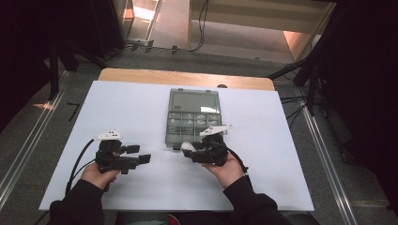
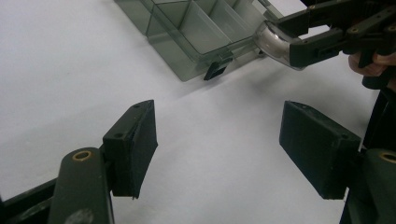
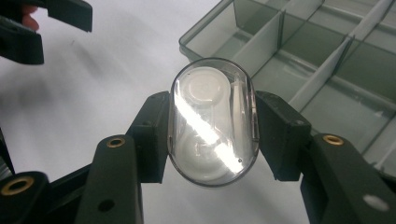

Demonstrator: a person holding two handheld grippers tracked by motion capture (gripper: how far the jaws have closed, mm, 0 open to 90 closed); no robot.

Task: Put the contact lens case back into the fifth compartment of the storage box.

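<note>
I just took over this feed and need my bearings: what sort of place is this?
Probably a lab or recording workspace, not a home. A white table stands between metal floor rails, with cables trailing on grey flooring. On it lies an open compartment organizer box; the right gripper holds a clear oval case.

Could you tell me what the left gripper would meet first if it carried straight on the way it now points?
Probably the right gripper and the clear oval case it holds, beside the compartment box. The left gripper stands open over bare white table; depth is hard to judge.
</note>
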